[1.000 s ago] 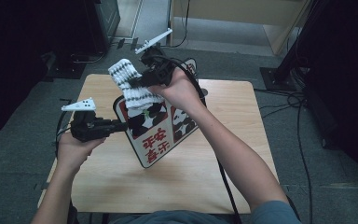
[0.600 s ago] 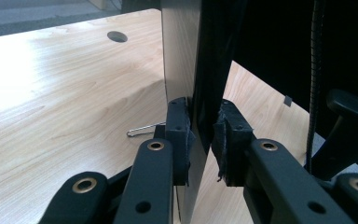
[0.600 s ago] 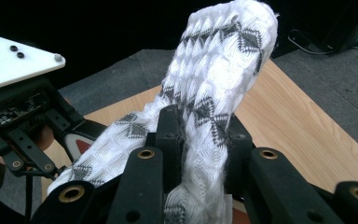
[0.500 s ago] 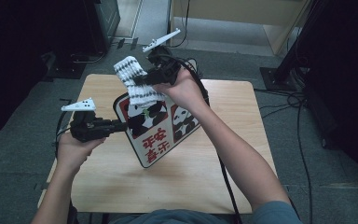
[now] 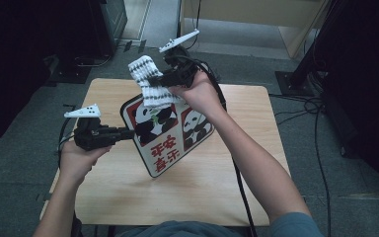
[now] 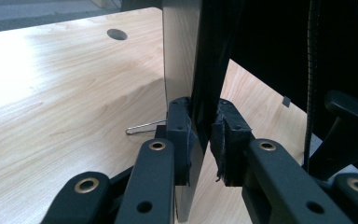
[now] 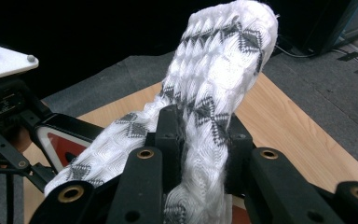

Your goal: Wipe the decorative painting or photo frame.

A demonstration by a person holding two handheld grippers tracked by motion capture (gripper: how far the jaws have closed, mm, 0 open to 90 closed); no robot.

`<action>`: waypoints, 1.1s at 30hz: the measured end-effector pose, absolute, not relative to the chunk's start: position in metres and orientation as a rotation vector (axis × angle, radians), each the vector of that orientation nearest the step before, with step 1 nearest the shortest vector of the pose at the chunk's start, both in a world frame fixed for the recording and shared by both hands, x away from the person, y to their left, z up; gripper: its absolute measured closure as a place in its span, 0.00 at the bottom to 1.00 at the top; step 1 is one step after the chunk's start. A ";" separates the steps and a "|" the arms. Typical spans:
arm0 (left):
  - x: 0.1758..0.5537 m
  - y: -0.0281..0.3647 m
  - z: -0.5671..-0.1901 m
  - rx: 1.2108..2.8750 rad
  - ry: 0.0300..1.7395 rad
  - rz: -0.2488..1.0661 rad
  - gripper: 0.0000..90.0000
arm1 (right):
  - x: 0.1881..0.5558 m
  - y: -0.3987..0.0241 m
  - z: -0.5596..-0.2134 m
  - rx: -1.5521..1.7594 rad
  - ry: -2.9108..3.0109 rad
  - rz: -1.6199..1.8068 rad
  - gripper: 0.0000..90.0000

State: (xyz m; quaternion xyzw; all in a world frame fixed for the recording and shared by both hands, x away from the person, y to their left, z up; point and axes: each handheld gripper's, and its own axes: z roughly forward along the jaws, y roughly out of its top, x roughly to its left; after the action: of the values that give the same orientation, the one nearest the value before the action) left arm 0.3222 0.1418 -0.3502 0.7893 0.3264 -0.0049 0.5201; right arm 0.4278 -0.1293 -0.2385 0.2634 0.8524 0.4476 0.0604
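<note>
Gripping the panda board's (image 5: 170, 133) edge, left claw (image 5: 123, 134) clamps.

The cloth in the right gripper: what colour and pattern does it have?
The cloth is white knit with dark grey diamond motifs, clearest in the right gripper view.

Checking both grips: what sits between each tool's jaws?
The left tool pinches the panda sign's edge, seen in the left gripper view. The right tool pinches the white patterned cloth, seen in the right gripper view.

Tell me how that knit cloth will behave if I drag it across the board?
Probably floppy: the white knit cloth folds and droops around the right gripper. It looks light, likely grippy rather than slippery. The panda board seems stiff, held at its edge by the left gripper.
</note>
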 end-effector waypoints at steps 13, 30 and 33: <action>0.322 0.141 -0.350 1.897 0.779 0.002 0.87 | 0.436 -0.142 -0.240 0.837 2.562 1.378 0.82; 0.324 0.133 -0.352 1.877 0.790 0.029 0.87 | 0.436 -0.144 -0.242 0.841 2.546 1.398 0.82; 0.324 0.134 -0.352 1.878 0.791 0.028 0.87 | 0.437 -0.146 -0.241 0.843 2.541 1.398 0.81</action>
State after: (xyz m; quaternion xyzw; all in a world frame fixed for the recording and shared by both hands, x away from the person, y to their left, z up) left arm 0.3238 0.1336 -0.3525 0.7848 0.3305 0.0117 0.5242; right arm 0.4366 -0.1464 -0.2415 0.2786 0.8398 0.4619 0.0606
